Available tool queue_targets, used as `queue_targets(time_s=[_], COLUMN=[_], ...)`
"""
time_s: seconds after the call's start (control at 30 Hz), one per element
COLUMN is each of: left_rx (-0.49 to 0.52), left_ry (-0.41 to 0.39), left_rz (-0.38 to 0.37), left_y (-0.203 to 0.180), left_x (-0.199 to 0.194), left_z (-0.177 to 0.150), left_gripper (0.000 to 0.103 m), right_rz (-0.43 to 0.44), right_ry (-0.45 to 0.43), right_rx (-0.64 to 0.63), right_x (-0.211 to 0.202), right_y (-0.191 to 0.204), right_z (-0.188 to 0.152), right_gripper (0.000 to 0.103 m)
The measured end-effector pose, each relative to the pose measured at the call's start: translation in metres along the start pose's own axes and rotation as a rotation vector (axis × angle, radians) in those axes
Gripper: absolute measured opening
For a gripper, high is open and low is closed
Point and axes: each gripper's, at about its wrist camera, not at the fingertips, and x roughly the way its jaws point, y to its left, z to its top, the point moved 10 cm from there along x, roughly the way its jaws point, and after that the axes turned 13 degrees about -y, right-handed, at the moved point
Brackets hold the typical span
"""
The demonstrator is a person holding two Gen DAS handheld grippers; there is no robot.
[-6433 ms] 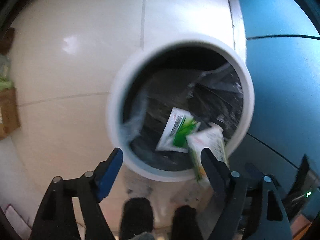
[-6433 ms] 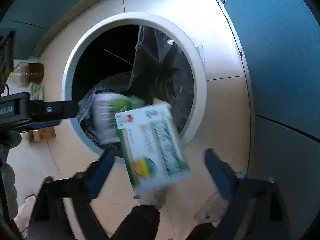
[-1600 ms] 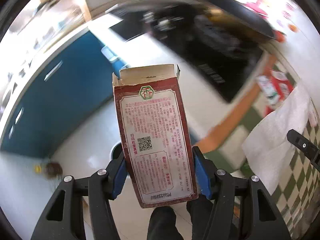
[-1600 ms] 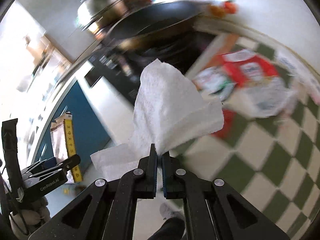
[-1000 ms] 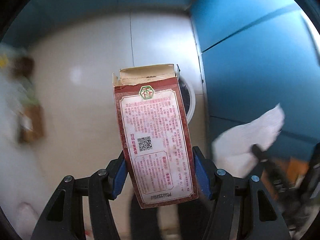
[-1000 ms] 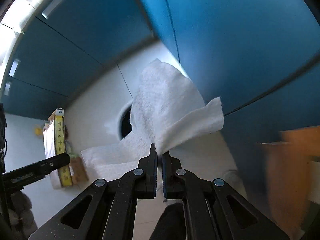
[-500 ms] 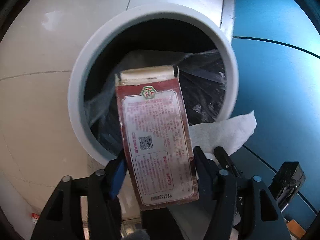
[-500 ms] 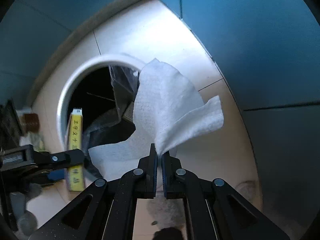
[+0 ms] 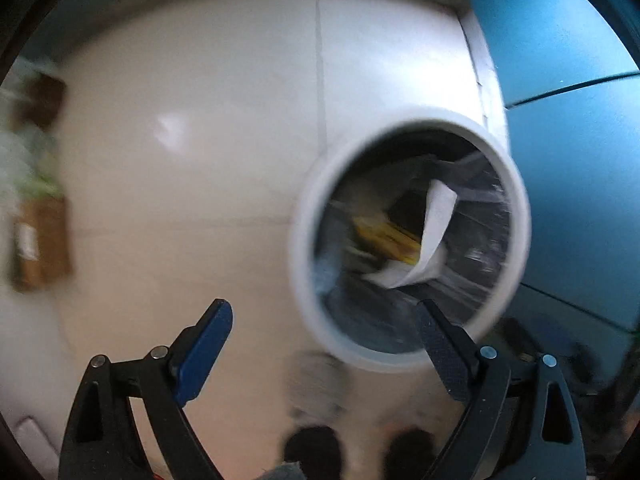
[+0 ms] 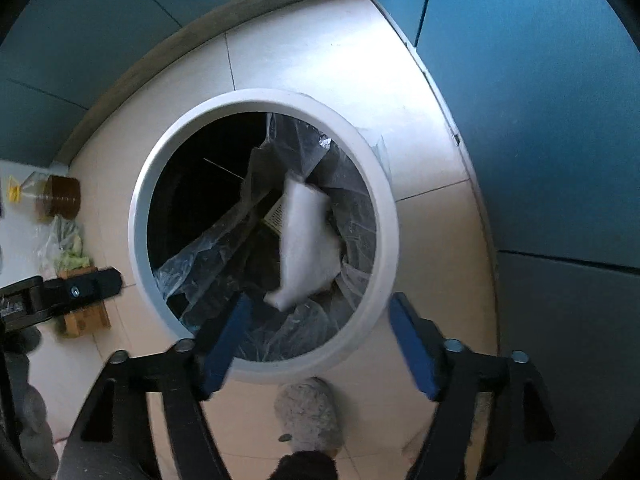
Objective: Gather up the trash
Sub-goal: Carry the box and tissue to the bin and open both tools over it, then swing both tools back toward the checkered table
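Note:
A round white trash bin (image 9: 308, 280) (image 10: 384, 248) with a clear plastic liner stands on the tiled floor below both grippers. A white paper towel (image 10: 306, 240) (image 9: 434, 232) drops inside it, blurred. A yellow edge of the carton (image 9: 384, 238) shows blurred inside the bin. My left gripper (image 9: 324, 340) is open and empty above the bin's near-left rim. My right gripper (image 10: 320, 336) is open and empty above the bin's near rim. The left gripper's finger (image 10: 80, 286) shows at the left of the right wrist view.
Blue cabinet fronts (image 10: 540, 120) (image 9: 580, 160) stand right of the bin. A bottle of brown liquid (image 10: 56, 196), a plastic bag (image 10: 64, 248) and a wooden block (image 10: 84, 320) sit on the floor at the left. A grey slipper (image 10: 308, 412) is near the bin.
Both grippers have opened. The carton left the left gripper and the paper towel left the right gripper; both are now in the bin. The left gripper has shifted left of the bin.

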Motion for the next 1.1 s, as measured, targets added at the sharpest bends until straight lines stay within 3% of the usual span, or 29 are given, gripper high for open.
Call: queue_targets(time_s=[0.07, 0.17, 0.33, 0.53, 0.77, 1.1], left_rx=[0.053, 0.099, 0.128, 0.141, 0.157, 0.116], left_ry=[-0.065, -0.133, -0.176, -0.207, -0.266, -0.328], left_rz=[0.078, 0.147, 0.181, 0.177, 0.161, 0.096], left_y=[0.014, 0.019, 0.009, -0.011, -0.031, -0.056], left_x=[-0.015, -0.041, -0.092, -0.176, -0.300, -0.425], left_z=[0.002, 0.000, -0.002, -0.014, -0.033, -0.058], left_gripper=[0.093, 0.093, 0.093, 0.093, 0.093, 0.093], right_rz=[-0.011, -0.031, -0.052, -0.047, -0.023, 0.008], right_ry=[-0.004, -0.027, -0.074, -0.105, -0.163, -0.252], right_rx=[0.000, -0.010, -0.047, -0.064, -0.078, -0.108], right_x=[-0.011, -0.034, -0.089, -0.180, -0.317, -0.488], right_y=[0.000, 0.000, 0.009, 0.019, 0.030, 0.034], right_z=[-0.002, -0.008, -0.003, 0.003, 0.006, 0.009], right_gripper=[0.103, 0.103, 0.103, 0.103, 0.103, 0.103])
